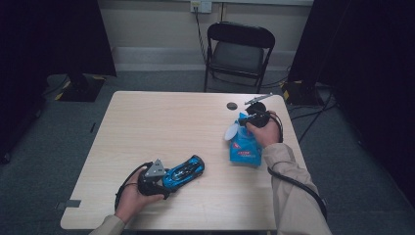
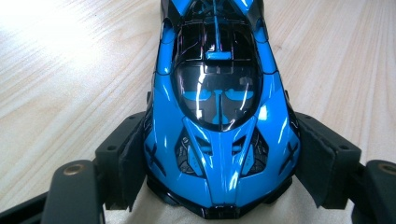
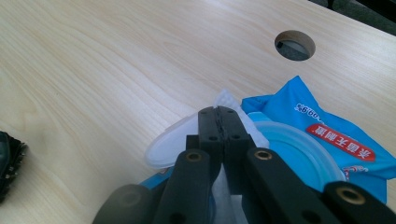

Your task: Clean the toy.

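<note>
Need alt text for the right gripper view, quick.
The right gripper has its fingers shut on a white wipe poking from a blue wet-wipe pack with its lid flipped open, on a light wooden table.

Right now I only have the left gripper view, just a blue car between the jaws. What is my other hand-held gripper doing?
Observer: The right hand-held gripper is shut on a white wipe sticking out of a blue wipes pack.
Operator: Is the pack's lid open?
Observer: Yes, its pale lid is flipped open.
Operator: Where is the pack?
Observer: Near the table's right edge, apart from the blue car.
</note>
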Demonstrator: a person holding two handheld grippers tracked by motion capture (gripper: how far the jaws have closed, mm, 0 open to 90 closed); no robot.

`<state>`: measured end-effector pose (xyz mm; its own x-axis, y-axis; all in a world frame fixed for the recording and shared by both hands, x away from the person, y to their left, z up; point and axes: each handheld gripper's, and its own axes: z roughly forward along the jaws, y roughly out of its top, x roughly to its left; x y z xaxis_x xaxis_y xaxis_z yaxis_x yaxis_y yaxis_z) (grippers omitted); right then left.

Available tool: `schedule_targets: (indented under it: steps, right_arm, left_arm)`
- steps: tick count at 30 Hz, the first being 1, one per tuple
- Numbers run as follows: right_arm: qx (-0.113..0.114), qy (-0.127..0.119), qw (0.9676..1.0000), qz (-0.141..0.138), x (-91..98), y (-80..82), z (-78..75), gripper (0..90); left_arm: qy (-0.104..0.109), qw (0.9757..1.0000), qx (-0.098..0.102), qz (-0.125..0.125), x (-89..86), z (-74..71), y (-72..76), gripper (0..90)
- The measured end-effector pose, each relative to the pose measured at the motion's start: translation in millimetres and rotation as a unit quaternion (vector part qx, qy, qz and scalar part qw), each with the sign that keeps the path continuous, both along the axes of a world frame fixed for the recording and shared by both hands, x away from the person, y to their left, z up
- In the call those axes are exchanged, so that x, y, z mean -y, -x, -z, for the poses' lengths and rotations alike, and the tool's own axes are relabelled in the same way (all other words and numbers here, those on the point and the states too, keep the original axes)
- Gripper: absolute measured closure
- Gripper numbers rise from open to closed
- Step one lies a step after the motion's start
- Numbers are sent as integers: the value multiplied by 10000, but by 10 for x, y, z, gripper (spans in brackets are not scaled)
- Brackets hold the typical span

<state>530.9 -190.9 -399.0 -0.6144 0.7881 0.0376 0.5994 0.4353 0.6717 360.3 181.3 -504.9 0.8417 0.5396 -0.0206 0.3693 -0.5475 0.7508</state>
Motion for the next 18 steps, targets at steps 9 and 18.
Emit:
schedule_targets:
  steps: [9, 18]
  right_arm:
    - [7, -142, 9999, 20, 48, 16, -67, 900]
    - [24, -238, 9997, 92, 79, 23, -96, 900]
  left_arm:
    - [11, 10000, 0, -2, 1, 0, -1, 254]
    - [13, 10000, 0, -3, 1, 1, 0, 254]
